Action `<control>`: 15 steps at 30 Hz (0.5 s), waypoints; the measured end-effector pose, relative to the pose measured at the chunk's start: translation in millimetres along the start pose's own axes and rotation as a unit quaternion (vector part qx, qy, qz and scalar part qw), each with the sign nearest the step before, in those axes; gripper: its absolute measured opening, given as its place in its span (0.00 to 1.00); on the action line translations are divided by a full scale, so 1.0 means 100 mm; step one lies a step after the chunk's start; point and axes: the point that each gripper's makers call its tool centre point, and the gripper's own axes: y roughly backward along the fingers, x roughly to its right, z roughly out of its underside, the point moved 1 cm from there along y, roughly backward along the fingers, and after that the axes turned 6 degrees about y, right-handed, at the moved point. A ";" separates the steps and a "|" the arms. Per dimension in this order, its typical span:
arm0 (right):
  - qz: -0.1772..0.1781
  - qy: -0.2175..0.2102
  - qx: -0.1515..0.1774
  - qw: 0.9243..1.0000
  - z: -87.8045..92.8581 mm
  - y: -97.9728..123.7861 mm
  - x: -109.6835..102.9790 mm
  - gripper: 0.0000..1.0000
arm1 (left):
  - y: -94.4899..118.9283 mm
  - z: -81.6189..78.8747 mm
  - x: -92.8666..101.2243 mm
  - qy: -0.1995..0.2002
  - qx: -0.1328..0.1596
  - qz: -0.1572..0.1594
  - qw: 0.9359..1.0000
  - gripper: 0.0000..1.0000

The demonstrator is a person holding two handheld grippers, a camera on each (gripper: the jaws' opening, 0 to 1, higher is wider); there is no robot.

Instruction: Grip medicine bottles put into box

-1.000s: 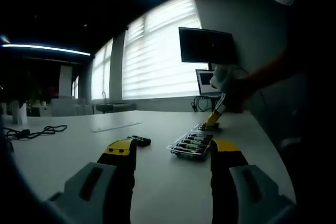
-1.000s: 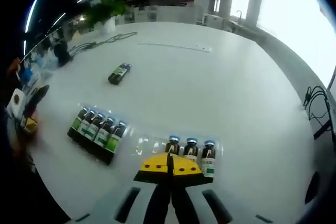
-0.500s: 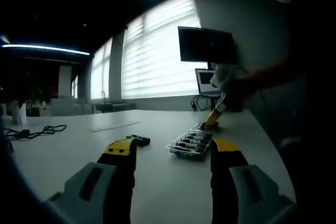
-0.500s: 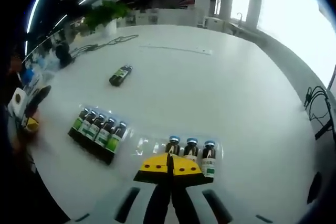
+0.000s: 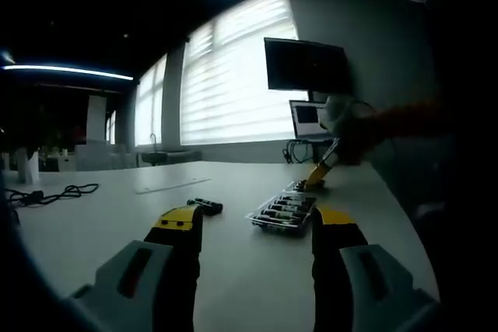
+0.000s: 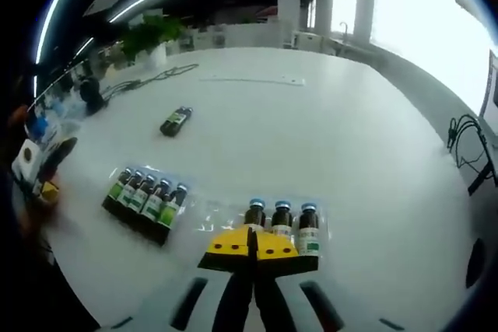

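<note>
In the right gripper view my right gripper (image 6: 251, 243) is shut, its yellow tips touching the near edge of a clear plastic tray (image 6: 219, 216). That tray holds three dark medicine bottles (image 6: 281, 218) with blue caps beside bare slots. A second clear tray (image 6: 145, 199) to the left holds several green-labelled bottles. A loose bottle (image 6: 176, 120) lies farther out on the white table. In the left gripper view my left gripper (image 5: 257, 220) is open and low over the table, with the trays (image 5: 282, 213) and the loose bottle (image 5: 205, 206) beyond it. The right gripper (image 5: 318, 172), held by a gloved hand (image 5: 345, 120), touches down behind the trays.
A black cable (image 6: 152, 75) and a potted plant (image 6: 149, 32) sit at the table's far side. A monitor (image 5: 306, 67) and a laptop (image 5: 306, 120) stand by the bright blinds. More cables (image 6: 470, 153) hang off the table's right edge.
The right gripper view has tilted up slightly, so the table sits a little lower in it. The gloved hand has drifted slightly right. Trays and bottles have not moved.
</note>
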 end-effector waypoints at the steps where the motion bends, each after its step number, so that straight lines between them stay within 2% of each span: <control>1: 0.002 0.003 -0.001 1.000 0.00 0.00 0.00 0.00 | 0.00 0.00 0.00 0.000 0.000 0.000 1.000 0.49; 3: 0.001 0.005 -0.002 1.000 0.00 0.00 0.02 0.00 | 0.00 0.00 0.00 0.000 0.001 0.000 1.000 0.49; 4: 0.000 -0.018 -0.003 1.000 0.01 0.00 0.02 0.00 | 0.00 0.00 0.00 0.000 0.001 0.000 1.000 0.49; 9: -0.001 -0.042 0.011 0.999 0.02 0.00 0.04 0.00 | 0.00 -0.01 -0.01 0.000 0.003 -0.002 1.000 0.49; 15: 0.005 -0.026 0.004 1.000 -0.01 0.03 -0.06 0.00 | 0.01 -0.02 -0.01 0.000 0.006 -0.003 1.000 0.49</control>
